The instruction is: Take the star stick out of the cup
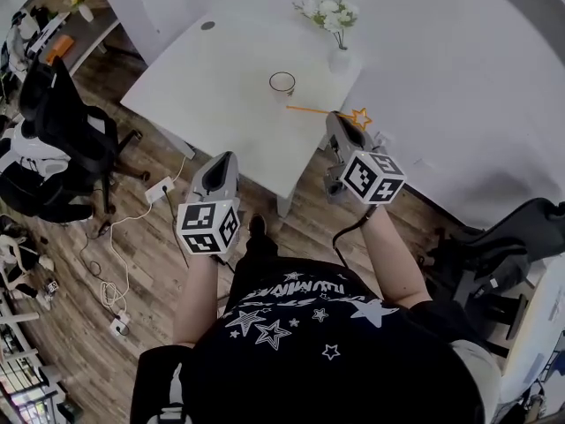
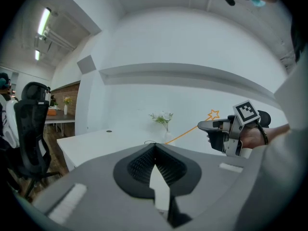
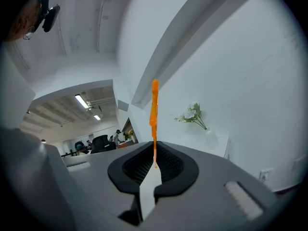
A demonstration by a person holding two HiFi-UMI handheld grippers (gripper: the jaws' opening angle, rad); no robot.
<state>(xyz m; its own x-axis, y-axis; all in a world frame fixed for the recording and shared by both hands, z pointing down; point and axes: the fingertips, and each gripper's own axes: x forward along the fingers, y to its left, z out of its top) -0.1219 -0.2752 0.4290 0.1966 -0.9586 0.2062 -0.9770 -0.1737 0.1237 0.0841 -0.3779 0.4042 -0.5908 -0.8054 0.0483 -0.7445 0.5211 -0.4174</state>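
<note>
Right hand-held gripper (image 1: 342, 120) tight on star stick (image 1: 313, 110), contact point hidden overhead.

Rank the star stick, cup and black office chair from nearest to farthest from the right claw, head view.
1. star stick, gripped in the right claw.
2. cup, on the table, ahead and left.
3. black office chair, on the floor, far left.

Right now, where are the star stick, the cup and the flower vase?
star stick (image 1: 318, 111), head view, middle of its shaft.
cup (image 1: 282, 83), head view, inside its mouth.
flower vase (image 1: 340, 58), head view, white body.
</note>
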